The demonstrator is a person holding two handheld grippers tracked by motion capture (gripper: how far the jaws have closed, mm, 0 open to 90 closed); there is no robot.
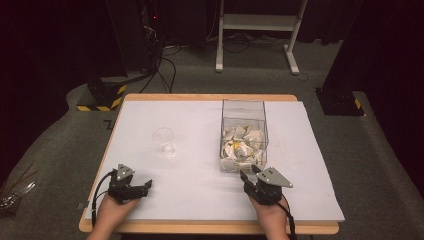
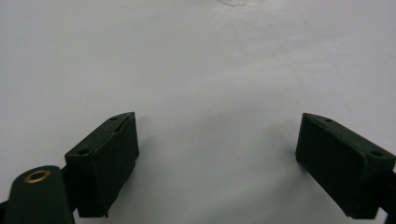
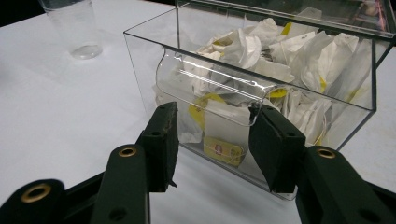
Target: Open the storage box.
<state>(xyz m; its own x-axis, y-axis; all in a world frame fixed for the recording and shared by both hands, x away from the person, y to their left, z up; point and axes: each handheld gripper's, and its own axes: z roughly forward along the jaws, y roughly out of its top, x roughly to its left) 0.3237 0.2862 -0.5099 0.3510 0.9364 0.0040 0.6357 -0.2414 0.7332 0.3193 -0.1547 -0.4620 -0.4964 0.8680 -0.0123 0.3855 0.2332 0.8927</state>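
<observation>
A clear plastic box (image 1: pixel 243 112) stands right of the table's middle and holds several white tea bags (image 1: pixel 242 147) with yellow tags. In the right gripper view the box (image 3: pixel 140 60) has a curved slot low in its front wall, where one tea bag (image 3: pixel 224 133) rests. My right gripper (image 1: pixel 248 172) sits just in front of that wall; its jaws (image 3: pixel 215 109) stand apart on either side of the slot, pressing on nothing. My left gripper (image 1: pixel 146 188) lies at the front left of the table, open (image 2: pixel 217 119) over bare white surface.
A clear plastic cup (image 1: pixel 164 140) stands upright left of the box, also visible in the right gripper view (image 3: pixel 74 28). The white table top (image 1: pixel 200 190) has a wooden rim. Beyond it are grey carpet, cables and a white frame (image 1: pixel 260 22).
</observation>
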